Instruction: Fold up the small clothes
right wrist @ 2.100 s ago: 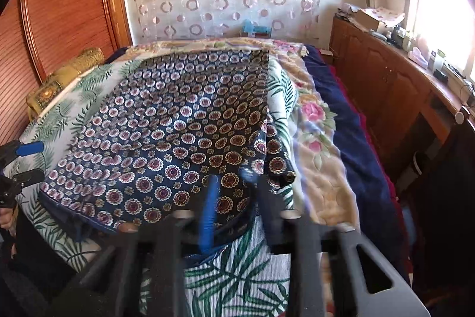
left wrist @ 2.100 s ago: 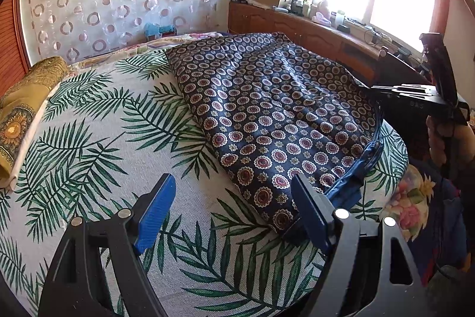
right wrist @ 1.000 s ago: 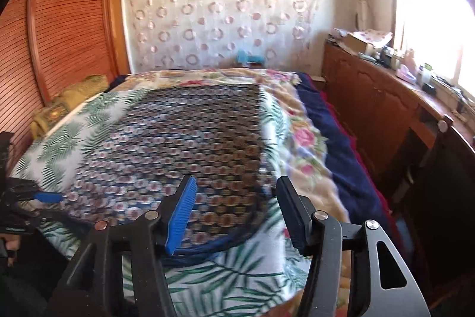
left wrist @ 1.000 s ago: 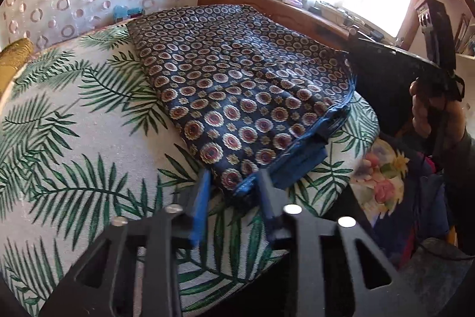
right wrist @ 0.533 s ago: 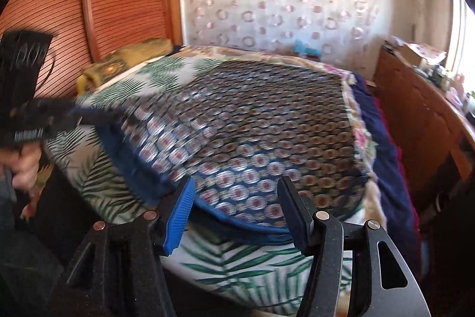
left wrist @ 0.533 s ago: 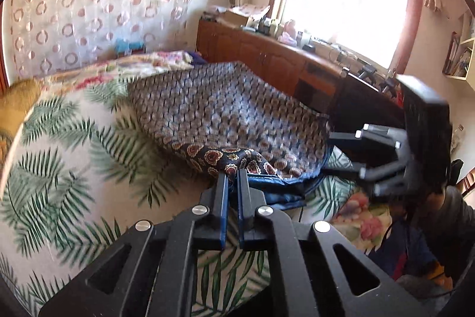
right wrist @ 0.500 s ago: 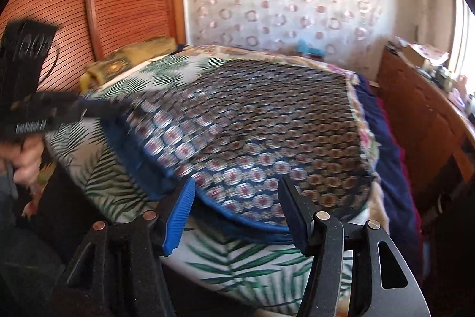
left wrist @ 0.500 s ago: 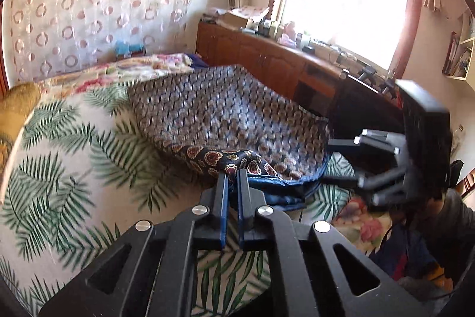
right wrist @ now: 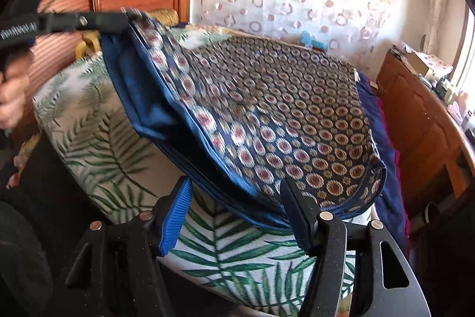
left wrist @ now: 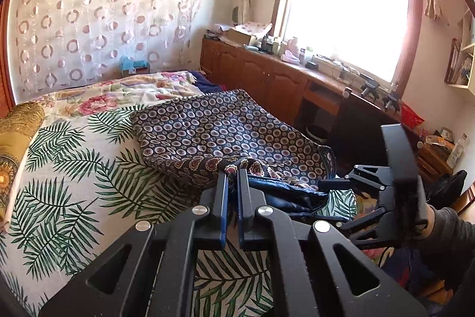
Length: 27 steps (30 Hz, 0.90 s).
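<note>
Blue pads of the left tool (left wrist: 232, 183) pinch the garment's (left wrist: 225, 127) near corner, lifting it off the bed (left wrist: 59, 183). The right tool (right wrist: 237, 216) gapes beside the hem, holding nothing. Only one corner is held, so the garment could bunch or slide. Beyond, cabinets (left wrist: 267, 79). The white writing on the left tool's body is too blurred to read.

A navy circle-patterned garment (right wrist: 267, 109), blue-lined, is spread on the bed, its 10 o'clock corner lifted.
</note>
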### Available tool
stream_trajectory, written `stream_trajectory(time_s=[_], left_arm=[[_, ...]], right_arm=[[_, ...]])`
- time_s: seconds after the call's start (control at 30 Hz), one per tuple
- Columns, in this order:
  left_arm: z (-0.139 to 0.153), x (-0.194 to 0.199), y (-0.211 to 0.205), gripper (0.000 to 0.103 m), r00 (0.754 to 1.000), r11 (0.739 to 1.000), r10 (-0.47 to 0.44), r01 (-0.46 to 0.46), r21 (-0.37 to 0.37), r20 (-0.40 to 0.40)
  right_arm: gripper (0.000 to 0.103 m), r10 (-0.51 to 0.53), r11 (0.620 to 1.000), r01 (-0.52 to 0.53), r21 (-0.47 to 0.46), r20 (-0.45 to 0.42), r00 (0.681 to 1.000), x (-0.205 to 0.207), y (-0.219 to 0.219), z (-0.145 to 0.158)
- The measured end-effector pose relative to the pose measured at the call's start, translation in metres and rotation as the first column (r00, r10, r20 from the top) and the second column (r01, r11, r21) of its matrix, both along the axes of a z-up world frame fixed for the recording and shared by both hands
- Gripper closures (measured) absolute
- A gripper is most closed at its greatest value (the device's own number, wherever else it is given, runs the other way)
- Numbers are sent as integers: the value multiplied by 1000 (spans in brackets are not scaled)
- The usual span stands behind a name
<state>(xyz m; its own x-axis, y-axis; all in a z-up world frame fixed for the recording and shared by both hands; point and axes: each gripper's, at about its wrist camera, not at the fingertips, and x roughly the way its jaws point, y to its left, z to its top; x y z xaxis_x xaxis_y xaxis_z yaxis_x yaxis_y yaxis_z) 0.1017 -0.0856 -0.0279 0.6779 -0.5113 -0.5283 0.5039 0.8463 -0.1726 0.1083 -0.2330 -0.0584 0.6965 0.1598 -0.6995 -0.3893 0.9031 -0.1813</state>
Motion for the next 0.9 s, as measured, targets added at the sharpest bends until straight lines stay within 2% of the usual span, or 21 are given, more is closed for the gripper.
stream_trajectory(time_s=[0.17, 0.33, 0.4, 0.47, 0.6, 0.73, 0.9], left_arm=[[1, 1, 4, 97, 1000, 1000, 13, -13, -11, 4], [0, 3, 7, 97, 1000, 1000, 23, -23, -15, 4], [0, 4, 10, 97, 1000, 999, 26, -26, -19, 3], [1, 7, 12, 97, 1000, 999, 30, -30, -26, 2], [4, 21, 17, 97, 998, 998, 53, -53, -24, 17], [5, 40, 23, 97, 995, 996, 93, -93, -11, 42], [7, 78, 29, 97, 992, 992, 123, -123, -12, 39]], right_arm=[[40, -46, 997, 46, -57, 1, 999, 13, -7, -5], [40, -100, 990, 103, -98, 39, 994, 23, -19, 4], [55, -103, 989, 108, -104, 54, 993, 27, -22, 10], [88, -104, 987, 111, -113, 64, 993, 32, -23, 17], [96, -83, 988, 96, -123, 108, 991, 43, -21, 44], [97, -82, 988, 104, -111, 184, 979, 60, -14, 73], [98, -76, 990, 100, -95, 233, 970, 95, -7, 92]])
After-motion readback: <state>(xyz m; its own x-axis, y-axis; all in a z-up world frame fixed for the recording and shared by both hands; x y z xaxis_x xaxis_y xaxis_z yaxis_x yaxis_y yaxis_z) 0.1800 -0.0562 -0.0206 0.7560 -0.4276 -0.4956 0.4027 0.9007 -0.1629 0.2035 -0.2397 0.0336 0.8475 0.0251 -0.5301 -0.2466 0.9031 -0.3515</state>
